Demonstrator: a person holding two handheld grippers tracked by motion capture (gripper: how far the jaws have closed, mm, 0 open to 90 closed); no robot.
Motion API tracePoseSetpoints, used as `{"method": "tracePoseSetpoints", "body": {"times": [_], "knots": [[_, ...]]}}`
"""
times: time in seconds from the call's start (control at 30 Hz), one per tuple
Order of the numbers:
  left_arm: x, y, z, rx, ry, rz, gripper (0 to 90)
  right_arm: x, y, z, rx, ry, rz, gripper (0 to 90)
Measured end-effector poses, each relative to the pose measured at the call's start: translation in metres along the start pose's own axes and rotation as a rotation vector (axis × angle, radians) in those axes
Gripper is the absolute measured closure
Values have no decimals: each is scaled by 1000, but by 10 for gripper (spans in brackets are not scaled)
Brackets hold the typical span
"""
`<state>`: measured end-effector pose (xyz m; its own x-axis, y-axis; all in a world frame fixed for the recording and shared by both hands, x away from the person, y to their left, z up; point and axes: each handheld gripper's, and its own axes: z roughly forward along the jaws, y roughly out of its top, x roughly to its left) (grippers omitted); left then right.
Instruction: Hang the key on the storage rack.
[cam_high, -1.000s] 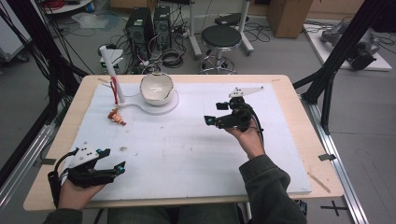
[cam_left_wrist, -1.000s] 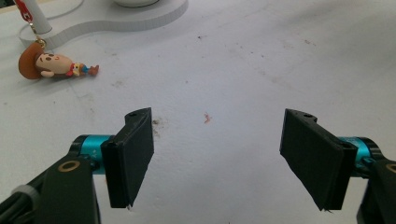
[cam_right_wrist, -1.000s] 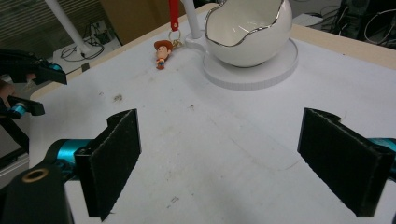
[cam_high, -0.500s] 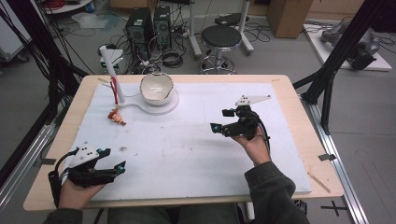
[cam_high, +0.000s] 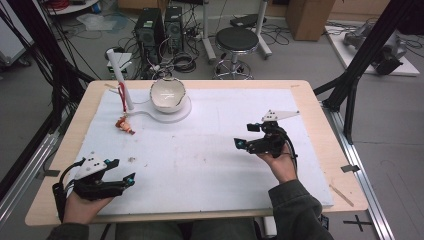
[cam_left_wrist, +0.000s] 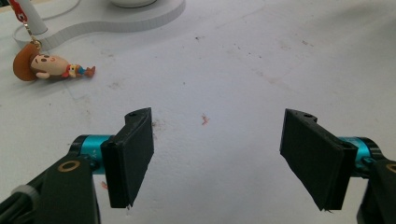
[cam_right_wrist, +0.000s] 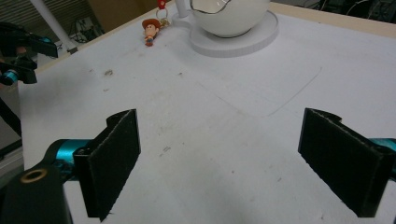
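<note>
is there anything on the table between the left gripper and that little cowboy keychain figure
Nothing visible does. In the left gripper view, bare white table cover with a few small stains runs from the open left gripper up to the cowboy figure, which lies beside the white stand's base. The right gripper is well off to the side.

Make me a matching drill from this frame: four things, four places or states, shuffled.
Things:
1. left gripper
2. right gripper
3. cowboy figure
4. white bowl

Places or states:
A. lying flat near the white post
B. open, at the table's near left corner
C. sitting on the round white stand
D. open, at the table's right half

Pairs: 1-B, 2-D, 3-A, 4-C
</note>
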<state>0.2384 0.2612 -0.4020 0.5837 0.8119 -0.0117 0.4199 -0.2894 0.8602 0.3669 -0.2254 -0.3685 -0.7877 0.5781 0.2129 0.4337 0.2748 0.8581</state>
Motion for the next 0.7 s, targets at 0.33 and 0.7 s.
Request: {"method": "tracePoseSetpoints", "body": {"times": [0.33, 0.7], "knots": [[1, 0, 0, 3, -3, 6, 263, -4, -12, -9, 5, -23, 16, 121], [0, -1, 0, 3, -5, 0, 263, -9, -28, -25, -3, -47, 36, 121]]}}
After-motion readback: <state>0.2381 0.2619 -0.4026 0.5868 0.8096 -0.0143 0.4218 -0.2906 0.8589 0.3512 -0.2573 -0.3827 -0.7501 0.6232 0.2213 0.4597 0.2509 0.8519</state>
